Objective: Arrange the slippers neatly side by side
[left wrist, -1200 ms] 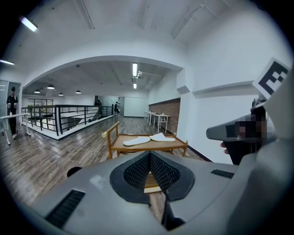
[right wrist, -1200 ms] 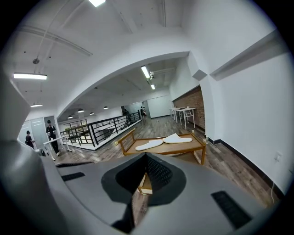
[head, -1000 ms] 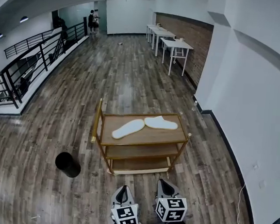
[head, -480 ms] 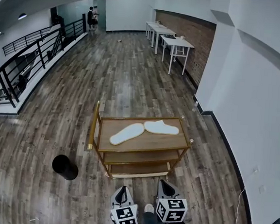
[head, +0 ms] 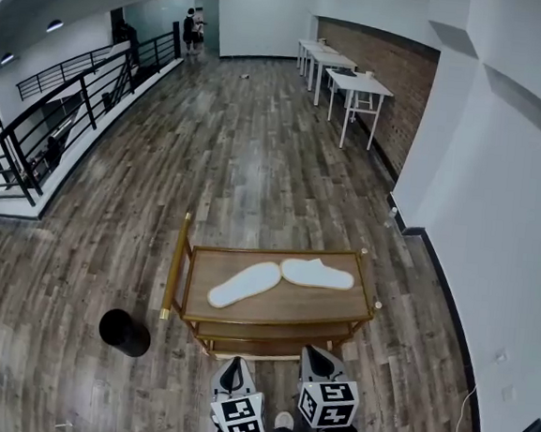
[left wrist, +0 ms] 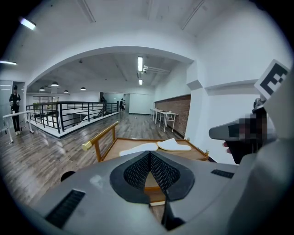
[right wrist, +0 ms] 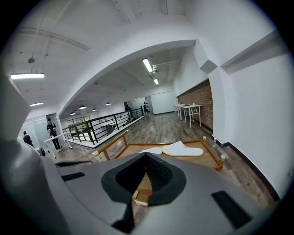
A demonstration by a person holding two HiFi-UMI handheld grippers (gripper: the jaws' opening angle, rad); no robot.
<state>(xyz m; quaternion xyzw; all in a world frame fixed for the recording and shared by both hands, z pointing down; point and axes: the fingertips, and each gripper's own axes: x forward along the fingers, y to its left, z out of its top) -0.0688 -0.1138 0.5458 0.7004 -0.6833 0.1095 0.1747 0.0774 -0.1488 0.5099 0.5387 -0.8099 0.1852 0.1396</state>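
Two white slippers lie on the top shelf of a wooden cart (head: 277, 250). The left slipper (head: 244, 284) lies slanted; the right slipper (head: 317, 275) lies crosswise, and their ends nearly meet at an angle. Both show again in the left gripper view, left slipper (left wrist: 138, 148) and right slipper (left wrist: 174, 145), and in the right gripper view as one slipper (right wrist: 186, 149) and the other (right wrist: 151, 150). My left gripper (head: 232, 372) and right gripper (head: 319, 360) hang below the cart's near edge, short of it. Each is shut and empty: left gripper (left wrist: 150, 153), right gripper (right wrist: 146, 155).
The cart has a gold handle bar (head: 174, 263) on its left side and two lower shelves. A black round bin (head: 125, 332) stands on the wood floor left of the cart. A white wall (head: 494, 239) runs along the right; a black railing (head: 42, 134) borders the left.
The cart and slippers have come nearer and sit lower in the head view. Both grippers stay shut in the same spot at the frame's bottom.
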